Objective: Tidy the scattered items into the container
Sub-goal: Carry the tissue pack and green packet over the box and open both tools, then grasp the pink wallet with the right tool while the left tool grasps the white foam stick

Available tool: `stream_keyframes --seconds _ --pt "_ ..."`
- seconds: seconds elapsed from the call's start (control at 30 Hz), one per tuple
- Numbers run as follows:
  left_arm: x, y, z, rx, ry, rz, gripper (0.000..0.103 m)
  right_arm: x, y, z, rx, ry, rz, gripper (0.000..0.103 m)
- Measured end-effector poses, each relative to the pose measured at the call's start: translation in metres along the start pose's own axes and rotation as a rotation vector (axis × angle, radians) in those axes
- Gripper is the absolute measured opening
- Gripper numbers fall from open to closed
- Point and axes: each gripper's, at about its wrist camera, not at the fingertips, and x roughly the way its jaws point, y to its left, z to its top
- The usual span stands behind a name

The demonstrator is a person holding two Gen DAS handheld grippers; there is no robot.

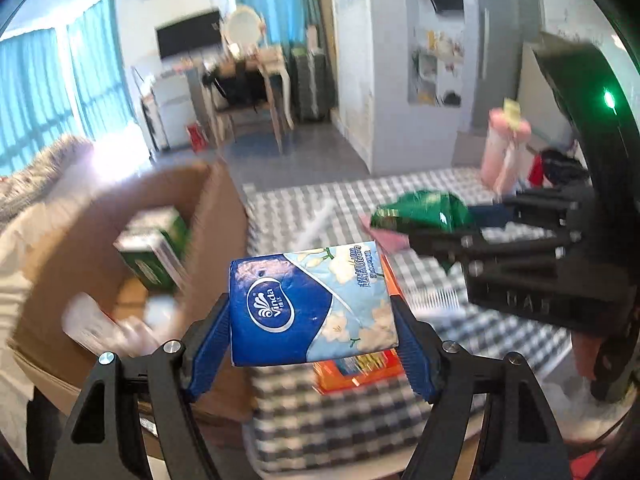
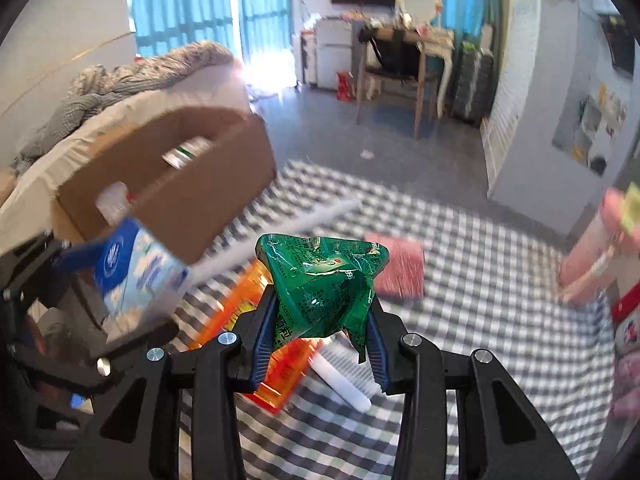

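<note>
My left gripper (image 1: 312, 312) is shut on a blue Vinda tissue pack (image 1: 310, 304) and holds it in the air just right of the open cardboard box (image 1: 216, 216). The pack also shows in the right wrist view (image 2: 136, 272), beside the box (image 2: 224, 168). My right gripper (image 2: 320, 320) is shut on a crumpled green foil packet (image 2: 324, 280), above the checked cloth. That packet also shows in the left wrist view (image 1: 424, 212). The box holds a green carton (image 1: 156, 252) and other blurred items.
On the checked cloth (image 2: 460, 320) lie an orange packet (image 2: 244, 304), a white comb or brush (image 2: 344, 384), a pink flat pad (image 2: 400, 268) and a long white stick (image 2: 296, 220). A pink bottle (image 2: 600, 248) stands at the right. A bed with bedding (image 2: 120, 80) is behind the box.
</note>
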Motion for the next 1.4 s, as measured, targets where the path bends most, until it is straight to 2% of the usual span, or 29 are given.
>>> stream_keyframes --seconds 0.1,0.2,0.37,0.67,0.7,0.73,0.77,0.8,0.87,0.97,1.07,1.13,1.3,1.4 --pt "-0.011 0.026 0.012 -0.05 -0.033 0.059 0.077 -0.011 0.02 0.018 -0.047 -0.039 0.026 0.04" --pt "-0.016 0.057 0.018 -0.111 -0.043 0.154 0.077 -0.014 0.047 0.035 -0.095 -0.073 0.061 0.04" --pt "-0.02 0.107 0.009 -0.202 -0.026 0.273 0.077 -0.001 0.103 0.058 -0.176 -0.097 0.139 0.039" --pt "-0.002 0.175 -0.021 -0.303 0.051 0.385 0.078 0.055 0.176 0.078 -0.279 -0.037 0.194 0.04" --pt "0.002 0.179 -0.023 -0.301 0.06 0.4 0.079 0.06 0.18 0.078 -0.29 -0.032 0.191 0.041" --pt "0.005 0.18 -0.024 -0.292 0.07 0.419 0.085 0.064 0.183 0.076 -0.301 -0.028 0.177 0.043" --pt "0.008 0.18 -0.026 -0.28 0.08 0.437 0.092 0.067 0.184 0.076 -0.308 -0.028 0.159 0.048" --pt "0.009 0.18 -0.028 -0.27 0.084 0.446 0.094 0.067 0.183 0.076 -0.307 -0.033 0.148 0.058" --pt "0.01 0.182 -0.03 -0.274 0.076 0.431 0.097 0.061 0.176 0.076 -0.286 -0.058 0.151 0.075" --pt "0.004 0.181 -0.029 -0.29 0.049 0.39 0.098 0.048 0.163 0.077 -0.248 -0.1 0.139 0.076" --pt "-0.004 0.169 -0.023 -0.264 0.014 0.365 0.098 0.035 0.137 0.073 -0.211 -0.131 0.08 0.076" --pt "-0.012 0.155 -0.018 -0.248 -0.028 0.314 0.098 0.028 0.11 0.07 -0.175 -0.136 0.022 0.076" --pt "-0.022 0.107 -0.002 -0.162 -0.113 0.158 0.099 0.028 0.032 0.061 -0.041 -0.087 -0.112 0.076" --pt "-0.011 0.074 0.007 -0.119 -0.104 0.076 0.103 0.032 -0.009 0.047 0.023 -0.038 -0.173 0.076"
